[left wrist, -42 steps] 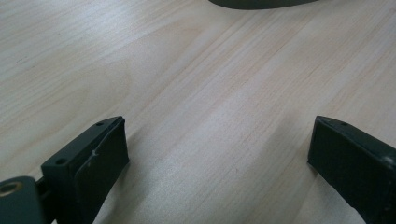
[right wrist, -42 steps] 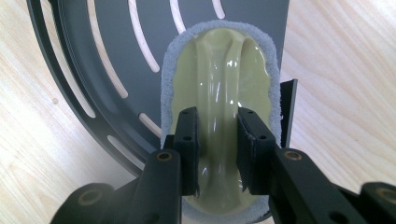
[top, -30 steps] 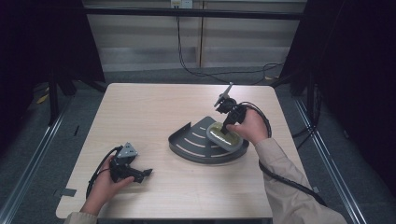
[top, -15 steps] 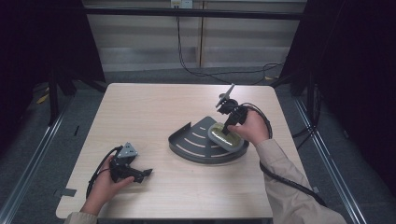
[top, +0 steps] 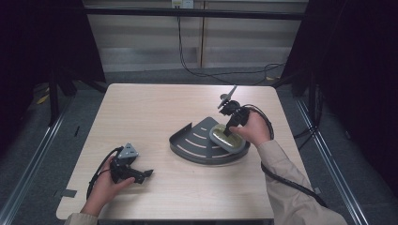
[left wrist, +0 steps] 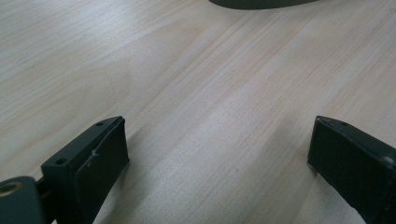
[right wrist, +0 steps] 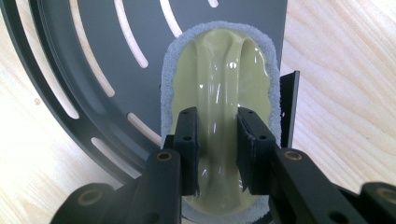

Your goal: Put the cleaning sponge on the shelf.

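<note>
Here your right gripper (right wrist: pixel 217 149) pinches the ridge of what looks like a scrubbing sponge (right wrist: pixel 219 79) in the slotted corner tray (right wrist: pixel 93 60); your left gripper (left wrist: pixel 219 154) rests wide open on the table (left wrist: pixel 196 70).

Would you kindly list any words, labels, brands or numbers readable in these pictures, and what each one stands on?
None: no readable text anywhere.
The scrubber and the dark slotted tray carry no print.
Both the right claw and the left claw are plain black.
The wooden table is unmarked.
</note>
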Demonstrator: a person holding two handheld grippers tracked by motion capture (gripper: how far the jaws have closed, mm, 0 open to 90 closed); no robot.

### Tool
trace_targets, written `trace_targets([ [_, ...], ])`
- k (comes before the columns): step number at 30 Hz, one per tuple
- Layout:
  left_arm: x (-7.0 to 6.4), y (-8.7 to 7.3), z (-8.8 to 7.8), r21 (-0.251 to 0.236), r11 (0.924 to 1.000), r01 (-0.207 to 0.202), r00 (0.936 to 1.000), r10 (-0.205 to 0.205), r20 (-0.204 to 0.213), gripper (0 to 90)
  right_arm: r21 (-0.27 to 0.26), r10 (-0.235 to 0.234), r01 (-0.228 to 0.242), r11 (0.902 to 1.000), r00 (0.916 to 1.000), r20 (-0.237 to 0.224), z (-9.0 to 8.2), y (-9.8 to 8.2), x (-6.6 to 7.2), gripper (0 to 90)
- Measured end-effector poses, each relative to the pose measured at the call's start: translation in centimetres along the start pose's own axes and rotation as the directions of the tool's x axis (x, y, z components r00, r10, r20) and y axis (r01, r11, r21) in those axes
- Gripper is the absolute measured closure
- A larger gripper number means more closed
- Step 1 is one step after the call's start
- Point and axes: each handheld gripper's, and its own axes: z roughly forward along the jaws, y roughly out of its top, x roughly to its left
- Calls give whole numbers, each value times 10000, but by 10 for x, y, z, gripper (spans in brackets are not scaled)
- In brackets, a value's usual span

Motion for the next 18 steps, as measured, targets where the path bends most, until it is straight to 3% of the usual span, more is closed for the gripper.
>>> trace_targets([
  [18,0,0,0,-2,10000,6,10000,-6,-18,43,62,56,-56,10000,10000,-2,6,-4,-3,714],
])
